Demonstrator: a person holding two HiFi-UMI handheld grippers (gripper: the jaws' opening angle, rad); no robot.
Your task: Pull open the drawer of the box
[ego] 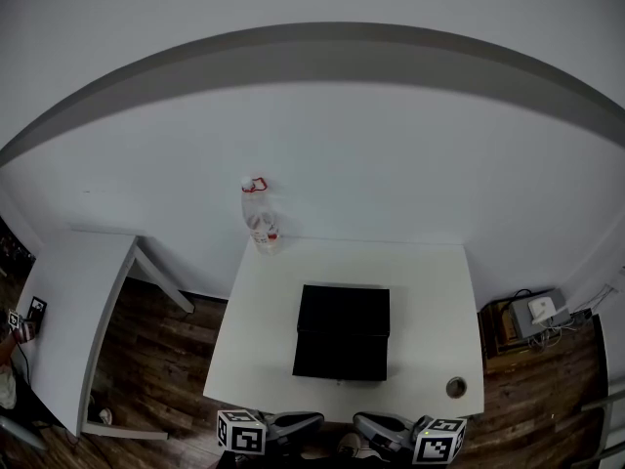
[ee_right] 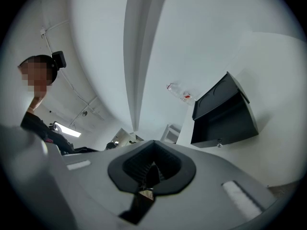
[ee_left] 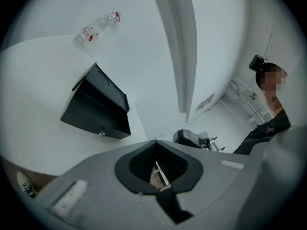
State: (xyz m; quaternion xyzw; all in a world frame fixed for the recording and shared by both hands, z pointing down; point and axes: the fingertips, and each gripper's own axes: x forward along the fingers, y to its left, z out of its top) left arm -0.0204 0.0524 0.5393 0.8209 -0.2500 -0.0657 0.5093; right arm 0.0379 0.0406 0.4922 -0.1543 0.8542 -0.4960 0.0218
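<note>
Black and low, the box [ego: 342, 332] sits at the middle of the white counter [ego: 430, 301]. Its drawer [ego: 340, 364] is closed, and the front faces the near edge, with a small metal knob [ee_left: 101, 133] at the bottom centre. In front of the box, at the counter's near edge, the left tool [ee_left: 154, 141] is clenched with its jaws together on nothing, well apart from the knob. The right tool [ee_right: 153, 142] is beside it, likewise clamped shut and empty, also short of the box. Behind the box to the left stands a clear plastic bottle [ego: 258, 213]. A round hole [ego: 456, 387] lies off the box's front right corner.
</note>
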